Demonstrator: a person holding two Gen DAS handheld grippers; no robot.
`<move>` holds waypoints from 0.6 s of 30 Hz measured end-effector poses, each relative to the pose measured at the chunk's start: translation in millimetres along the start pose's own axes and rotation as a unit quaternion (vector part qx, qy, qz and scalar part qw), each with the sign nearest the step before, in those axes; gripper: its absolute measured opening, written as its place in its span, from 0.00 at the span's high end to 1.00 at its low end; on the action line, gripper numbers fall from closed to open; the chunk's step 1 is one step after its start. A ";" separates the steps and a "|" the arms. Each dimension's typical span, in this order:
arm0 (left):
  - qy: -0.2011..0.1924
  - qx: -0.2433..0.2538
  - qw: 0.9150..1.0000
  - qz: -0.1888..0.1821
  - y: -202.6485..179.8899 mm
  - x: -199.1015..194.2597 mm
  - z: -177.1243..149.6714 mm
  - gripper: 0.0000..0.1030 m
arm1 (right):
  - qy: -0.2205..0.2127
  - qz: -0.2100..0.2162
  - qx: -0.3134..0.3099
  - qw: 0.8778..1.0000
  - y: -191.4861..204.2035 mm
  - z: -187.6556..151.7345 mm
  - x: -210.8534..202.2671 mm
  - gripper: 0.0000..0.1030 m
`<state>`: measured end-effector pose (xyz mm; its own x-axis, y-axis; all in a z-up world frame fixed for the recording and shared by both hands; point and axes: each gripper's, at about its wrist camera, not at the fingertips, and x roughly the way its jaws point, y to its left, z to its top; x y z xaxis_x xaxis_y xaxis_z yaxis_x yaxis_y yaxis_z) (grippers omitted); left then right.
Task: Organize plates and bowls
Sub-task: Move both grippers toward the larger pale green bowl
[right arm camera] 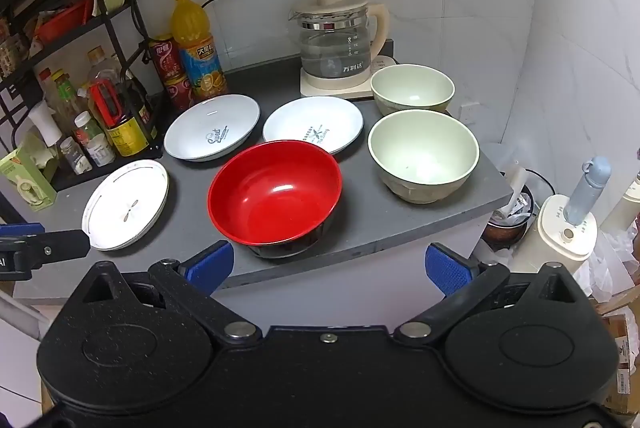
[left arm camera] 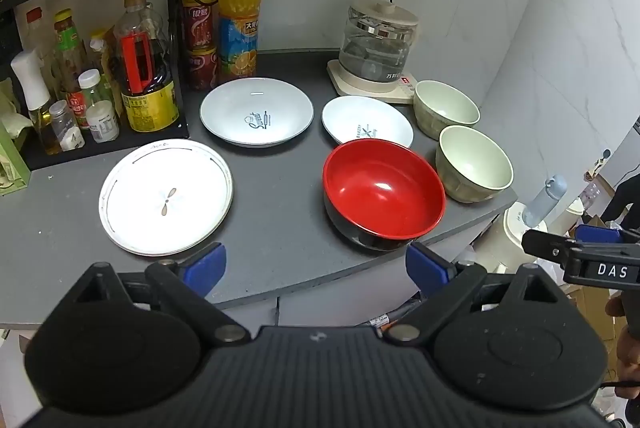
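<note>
The counter [left arm camera: 280, 211] is viewed from near its front edge, downward; the red bowl [right arm camera: 276, 191] is apparently shared centrally.

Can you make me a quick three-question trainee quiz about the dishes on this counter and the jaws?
1. True or false: the red bowl has another dish stacked inside it.
2. How many pale green bowls stand on the counter?
A. one B. two C. three
3. Fill in: the jaws of both the left gripper and the right gripper stand ____.

Key:
1. False, it is empty.
2. B, the near green bowl and the far green bowl.
3. Open, holding nothing.
</note>
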<state>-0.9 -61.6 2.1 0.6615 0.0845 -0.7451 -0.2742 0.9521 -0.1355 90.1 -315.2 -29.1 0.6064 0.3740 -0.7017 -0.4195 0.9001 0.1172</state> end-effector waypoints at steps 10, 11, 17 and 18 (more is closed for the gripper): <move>-0.001 -0.011 1.000 0.000 4.7 -1.0 2.8 0.07 | -0.001 0.004 -0.002 1.000 2.4 1.2 1.3 0.00; -0.001 -0.012 1.000 0.000 3.8 -0.9 2.9 0.07 | -0.001 0.004 -0.002 1.000 7.7 3.8 6.5 0.00; -0.001 -0.013 1.000 0.000 3.5 0.9 4.8 0.07 | -0.005 0.003 -0.001 1.000 2.3 1.9 2.7 0.00; -0.001 -0.013 1.000 0.000 2.7 1.2 5.2 0.07 | -0.005 0.003 -0.001 1.000 2.0 1.8 2.5 0.00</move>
<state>2.8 -57.3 4.2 0.6625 0.0854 -0.7442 -0.2921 0.9443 -0.1517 92.0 -312.0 -29.4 0.6107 0.3822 -0.6935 -0.4245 0.8973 0.1208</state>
